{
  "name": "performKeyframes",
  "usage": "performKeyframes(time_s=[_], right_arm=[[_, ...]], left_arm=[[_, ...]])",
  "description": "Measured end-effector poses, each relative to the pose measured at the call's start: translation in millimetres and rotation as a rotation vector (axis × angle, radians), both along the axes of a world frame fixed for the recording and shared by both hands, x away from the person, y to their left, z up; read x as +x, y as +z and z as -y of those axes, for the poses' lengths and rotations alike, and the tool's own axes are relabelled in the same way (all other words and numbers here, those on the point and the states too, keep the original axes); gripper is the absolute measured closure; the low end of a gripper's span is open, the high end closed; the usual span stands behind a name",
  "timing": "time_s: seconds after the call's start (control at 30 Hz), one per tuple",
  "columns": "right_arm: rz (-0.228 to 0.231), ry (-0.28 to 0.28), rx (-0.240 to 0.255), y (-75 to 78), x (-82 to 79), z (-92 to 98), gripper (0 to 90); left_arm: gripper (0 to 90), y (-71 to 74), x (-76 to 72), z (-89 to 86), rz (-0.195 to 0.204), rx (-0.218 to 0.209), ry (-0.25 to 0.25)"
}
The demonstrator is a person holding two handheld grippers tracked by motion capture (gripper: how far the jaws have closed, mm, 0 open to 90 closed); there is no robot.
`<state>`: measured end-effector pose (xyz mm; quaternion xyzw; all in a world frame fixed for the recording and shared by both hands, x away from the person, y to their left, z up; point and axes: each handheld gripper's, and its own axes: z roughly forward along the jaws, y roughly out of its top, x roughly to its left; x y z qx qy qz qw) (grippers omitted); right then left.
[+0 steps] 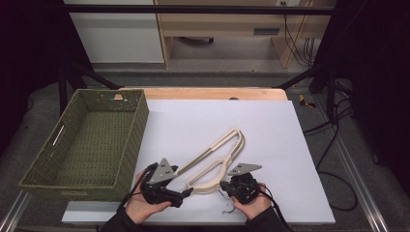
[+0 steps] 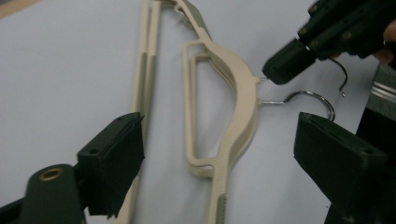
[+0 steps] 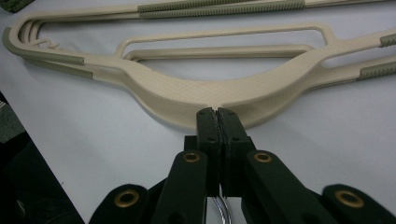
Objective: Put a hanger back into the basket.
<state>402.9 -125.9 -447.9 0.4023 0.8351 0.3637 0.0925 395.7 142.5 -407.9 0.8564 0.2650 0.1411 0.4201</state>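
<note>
We are pinching the hangers' hook neck with the right gripper while the left gripper is standing wide beside them.

We are seeing two cream hangers stacked, so the lower one is mostly hidden under the upper; their wire hooks are partly covered by our right jaws, which are pressed together on a hook's neck where it meets the plastic, and how many wires are caught there is hard to make out. Our left jaws are apart, straddling the near shoulder of the hangers without touching. The hangers are lying flat on the white sheet, near its near edge, long axis running from near left to far right, hooks pointing toward us. A green woven basket is sitting at the left, well apart.
</note>
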Motion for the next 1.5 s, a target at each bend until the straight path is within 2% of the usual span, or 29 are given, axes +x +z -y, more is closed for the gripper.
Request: performKeyframes(time_s=[0.03, 0.07, 0.1, 0.13, 0.17, 0.2, 0.23, 0.3, 0.37, 0.47, 0.53, 0.57, 0.67, 0.8, 0.83, 1.07, 1.1, 1.23, 1.27, 1.3, 1.33, 1.37, 1.43, 1.5], right_arm=[[0.0, -0.002, -0.001, 1.1, 0.1, -0.3, 89.2], [0.0, 0.005, -0.006, 1.4, 0.4, 0.1, 89.2], [-0.006, 0.0, -0.003, 2.1, 0.2, -0.5, 89.3], [-0.006, 0.0, -0.003, 2.1, 0.2, -0.5, 89.3], [0.0, 0.003, -0.003, 2.0, 0.6, -0.4, 89.2], [0.001, -0.004, -0.006, 3.1, 0.5, -1.0, 89.2], [0.002, -0.002, -0.005, 3.5, 0.6, -1.0, 89.3], [0.005, 0.002, -0.011, 5.3, 1.0, -0.7, 89.2], [-0.001, 0.002, -0.006, 7.2, 0.9, -1.3, 89.3], [0.017, 0.018, -0.025, 9.7, 1.8, -0.5, 89.3], [0.007, 0.008, -0.021, 11.7, 1.3, -1.2, 89.3], [0.012, 0.012, -0.024, 12.8, 1.7, -1.0, 89.3], [0.01, 0.005, -0.022, 14.5, 1.3, -2.2, 89.3], [0.003, 0.011, -0.031, 16.6, 0.4, -2.9, 89.2], [0.022, 0.027, -0.037, 16.3, 1.3, -2.6, 89.2], [0.015, 0.016, -0.051, 19.0, -1.3, -5.4, 87.9], [0.038, 0.039, -0.016, 21.5, -0.7, -1.2, 82.6], [0.088, 0.029, 0.083, 36.1, -1.2, 14.8, 75.8], [0.088, 0.029, 0.083, 36.1, -1.2, 14.8, 75.8], [0.145, 0.008, 0.141, 43.8, -0.6, 29.4, 70.5], [0.145, 0.008, 0.141, 43.8, -0.6, 29.4, 70.5], [0.196, -0.031, 0.172, 47.8, -0.3, 42.1, 63.2], [0.231, -0.075, 0.19, 48.9, 1.4, 53.2, 54.2], [0.256, -0.1, 0.205, 47.8, 3.5, 61.8, 49.4]], left_arm=[[18.3, -4.7, 1.9, 12.8, -0.015, 0.036, -0.035], [19.9, -4.7, 1.9, 12.8, -0.015, 0.036, -0.035], [22.0, -9.6, 4.8, 24.9, -0.031, 0.067, -0.06], [23.6, -9.6, 4.8, 24.9, -0.031, 0.067, -0.06], [23.6, -12.9, 6.8, 31.7, -0.039, 0.086, -0.072], [28.2, -17.7, 9.7, 40.3, -0.047, 0.118, -0.094], [29.6, -17.7, 9.7, 40.3, -0.047, 0.118, -0.094], [33.8, -25.3, 13.3, 53.5, -0.058, 0.169, -0.121], [37.0, -29.6, 14.9, 61.6, -0.044, 0.217, -0.133], [43.9, -35.1, 17.5, 70.6, -0.035, 0.244, -0.141], [47.6, -37.1, 18.0, 73.5, -0.034, 0.255, -0.141], [50.6, -39.4, 19.7, 77.0, -0.02, 0.287, -0.144], [57.2, -41.7, 20.8, 79.4, -0.011, 0.292, -0.138], [66.4, -44.9, 22.5, 81.4, -0.02, 0.314, -0.135], [68.4, -45.7, 22.4, 81.9, -0.015, 0.317, -0.133], [71.6, -45.2, 20.0, 82.4, 0.006, 0.337, -0.148], [72.0, -45.2, 19.4, 82.5, 0.014, 0.339, -0.149], [74.3, -40.8, 17.9, 79.2, 0.034, 0.327, -0.143], [74.7, -40.8, 17.9, 79.2, 0.034, 0.327, -0.143], [75.0, -38.7, 17.8, 77.3, 0.04, 0.319, -0.142], [75.0, -36.7, 17.6, 75.6, 0.045, 0.317, -0.142], [75.4, -32.9, 17.8, 71.9, 0.05, 0.309, -0.14], [75.8, -28.0, 18.4, 66.5, 0.052, 0.295, -0.132], [76.3, -24.1, 18.7, 62.1, 0.056, 0.284, -0.124]])
